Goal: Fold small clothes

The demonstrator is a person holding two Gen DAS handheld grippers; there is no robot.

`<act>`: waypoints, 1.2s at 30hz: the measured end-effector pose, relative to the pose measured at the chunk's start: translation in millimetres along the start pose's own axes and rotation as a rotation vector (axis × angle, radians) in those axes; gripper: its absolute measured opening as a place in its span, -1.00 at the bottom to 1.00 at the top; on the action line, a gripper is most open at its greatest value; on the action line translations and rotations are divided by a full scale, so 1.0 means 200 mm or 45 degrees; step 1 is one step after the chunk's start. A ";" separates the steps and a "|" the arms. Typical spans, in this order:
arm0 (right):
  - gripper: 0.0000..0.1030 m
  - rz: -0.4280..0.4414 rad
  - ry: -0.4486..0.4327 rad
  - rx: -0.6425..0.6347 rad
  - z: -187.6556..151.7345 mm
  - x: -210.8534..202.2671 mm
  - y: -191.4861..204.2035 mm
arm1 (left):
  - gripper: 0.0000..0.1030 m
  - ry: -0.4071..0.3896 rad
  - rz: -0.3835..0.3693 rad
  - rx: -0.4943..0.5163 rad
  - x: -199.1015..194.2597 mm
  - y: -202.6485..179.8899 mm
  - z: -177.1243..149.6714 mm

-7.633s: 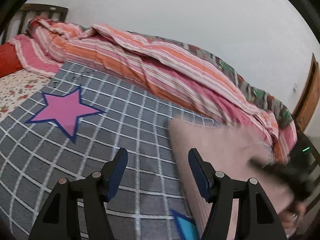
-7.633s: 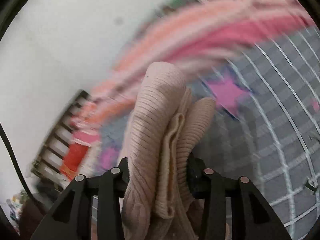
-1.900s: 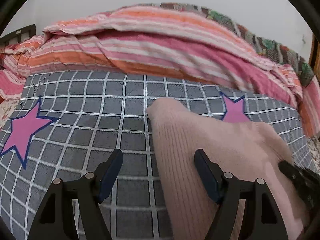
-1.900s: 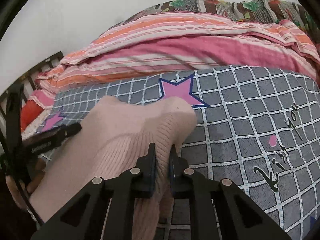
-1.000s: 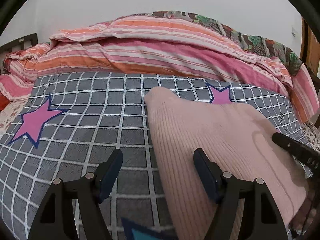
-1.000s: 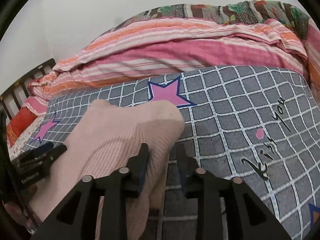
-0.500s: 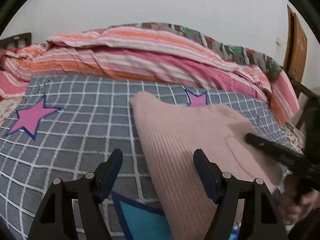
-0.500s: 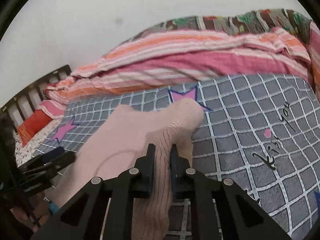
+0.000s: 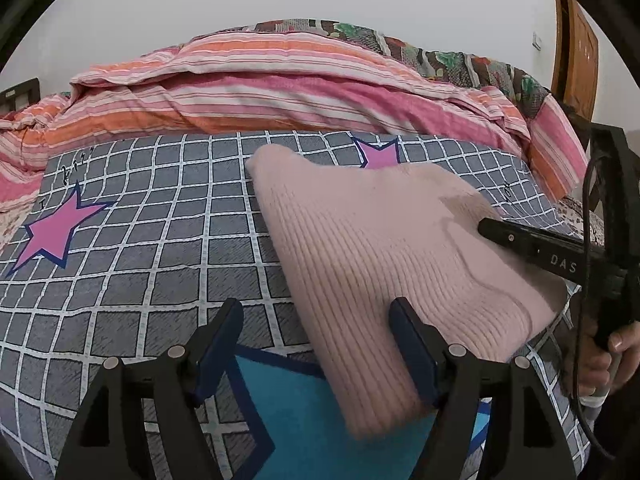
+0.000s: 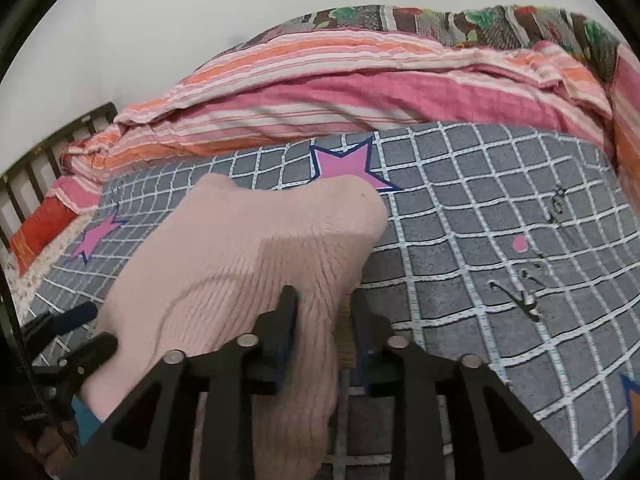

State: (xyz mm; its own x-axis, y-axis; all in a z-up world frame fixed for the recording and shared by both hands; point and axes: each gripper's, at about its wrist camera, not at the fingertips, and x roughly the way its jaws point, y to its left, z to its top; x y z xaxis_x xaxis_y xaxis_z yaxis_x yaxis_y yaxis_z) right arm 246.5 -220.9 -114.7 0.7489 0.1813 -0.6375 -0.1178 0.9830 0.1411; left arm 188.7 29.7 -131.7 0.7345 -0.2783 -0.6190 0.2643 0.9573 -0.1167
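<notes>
The pink sweater (image 10: 240,256) was bunched up in the air in the right claw (image 10: 324,320) a while ago. Now it lies spread on the grey checked blanket (image 9: 140,240). Half a second ago that claw was pinched tight on the sweater's edge. Now its two fingers stand a bit apart around it.

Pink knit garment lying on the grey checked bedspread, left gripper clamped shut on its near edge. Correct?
Not quite: the left gripper is open, fingers spread around the knit's near edge, per the left wrist view. The pink knit garment does lie on the grey checked bedspread.
</notes>
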 end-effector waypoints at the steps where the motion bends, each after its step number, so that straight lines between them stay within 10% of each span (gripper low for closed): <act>1: -0.44 -0.009 0.000 -0.027 -0.01 -0.01 0.01 | 0.44 -0.005 -0.001 0.004 -0.01 0.00 -0.01; 20: -0.06 -0.033 0.059 0.054 -0.20 -0.32 -0.06 | 0.43 0.052 -0.026 -0.127 -0.17 0.00 -0.08; 33: 0.17 -0.151 0.073 0.049 -0.17 -0.74 0.00 | 0.54 0.032 0.181 -0.059 -0.60 -0.21 0.03; 36: 0.50 -0.180 0.058 0.037 -0.16 -0.82 0.03 | 0.66 0.007 0.231 -0.092 -0.72 -0.22 0.05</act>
State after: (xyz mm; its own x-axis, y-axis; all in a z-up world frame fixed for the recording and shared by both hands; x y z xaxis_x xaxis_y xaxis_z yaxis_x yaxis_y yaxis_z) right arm 102.0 -243.6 -34.4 0.7262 0.0427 -0.6862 0.0062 0.9976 0.0687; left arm 78.4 26.7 -29.9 0.7625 -0.1002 -0.6391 0.0820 0.9949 -0.0582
